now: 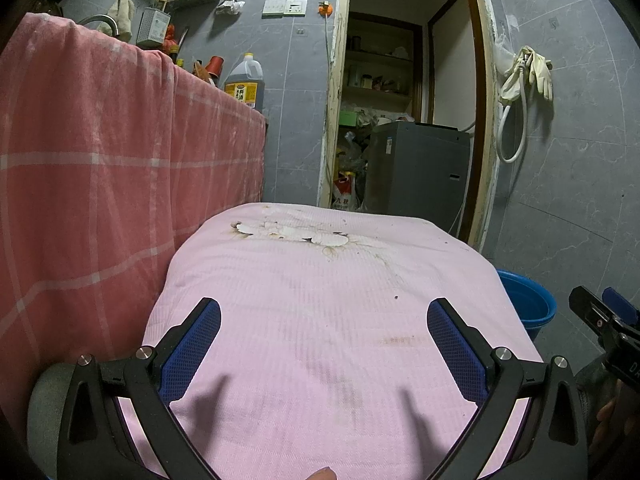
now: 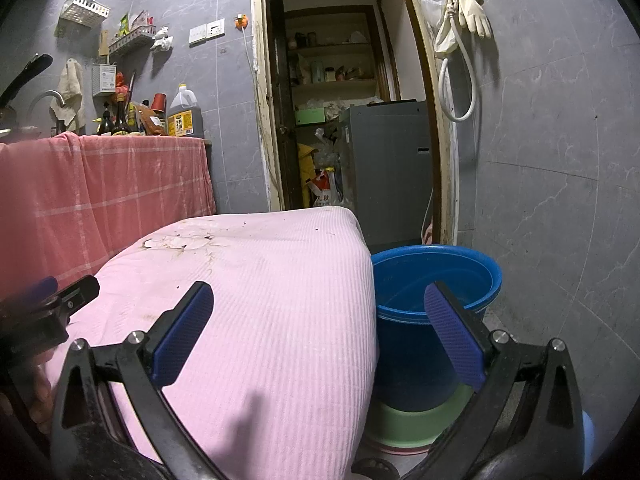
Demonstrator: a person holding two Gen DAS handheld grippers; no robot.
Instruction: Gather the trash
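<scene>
Pink ribbed cloth (image 1: 320,320) covered a low desk, stained and flaked with pale, brown-edged scraps (image 1: 288,234) near its far edge; these appeared to be the trash. Left gripper (image 1: 324,344): wide open, empty, hovering above the near cloth. Right gripper (image 2: 326,332): wide open, empty, straddling the cloth's right edge and a blue plastic bucket (image 2: 436,276) on the floor just beside the desk. Scraps lay flat in a loose band, long axis running left to right across the desk; individual pointing could not be told. Advised handling: approach low from the near side, pinch one flake at its edge, avoid snagging cloth, then carry right to the bucket.
</scene>
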